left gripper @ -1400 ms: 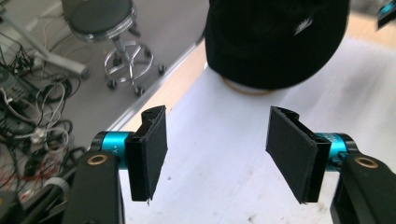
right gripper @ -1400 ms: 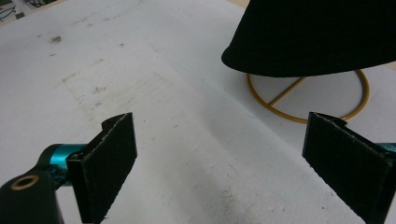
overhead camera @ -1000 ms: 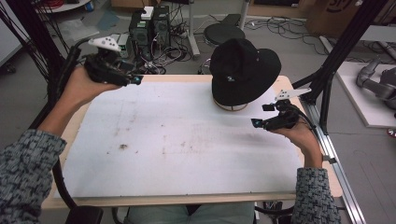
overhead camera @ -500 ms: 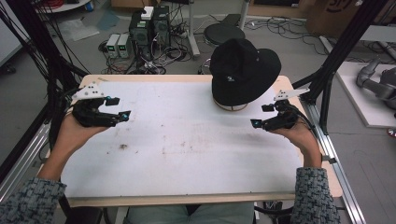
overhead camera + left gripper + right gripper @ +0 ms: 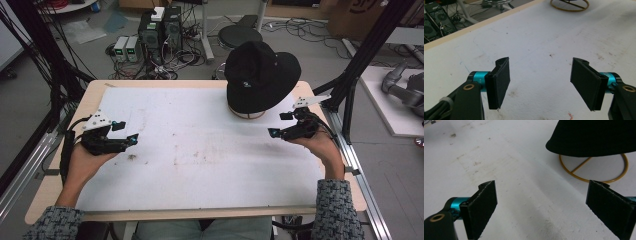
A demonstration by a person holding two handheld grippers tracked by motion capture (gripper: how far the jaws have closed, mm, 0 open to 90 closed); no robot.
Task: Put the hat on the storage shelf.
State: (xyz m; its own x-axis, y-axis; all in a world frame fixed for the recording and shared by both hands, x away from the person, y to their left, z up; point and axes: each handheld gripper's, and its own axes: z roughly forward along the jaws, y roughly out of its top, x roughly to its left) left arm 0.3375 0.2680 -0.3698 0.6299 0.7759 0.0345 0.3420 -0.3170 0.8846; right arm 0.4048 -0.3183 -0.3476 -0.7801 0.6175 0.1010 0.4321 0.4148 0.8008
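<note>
L gripper (image 5: 131,140) has dropped from the far-left corner to the table's 9 o'clock, jaws wide, empty. R gripper (image 5: 276,131), released too, holds near the black bucket hat (image 5: 261,75) on its wire stand (image 5: 594,167) — grab looks next.

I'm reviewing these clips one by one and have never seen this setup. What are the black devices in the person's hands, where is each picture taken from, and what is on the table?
There is no robot arm here. A person sits at the table and holds a hand-operated two-jaw gripper in each hand: the left gripper and the right gripper.

The high view looks down from above the person's side of the table. The other two pictures come from a camera riding on each gripper and looking along its black jaws.

A white sheet covers the table. At the far side, a black hat sits on a gold wire stand, closest to the right gripper.

Both grippers have their jaws wide apart and hold nothing.
</note>
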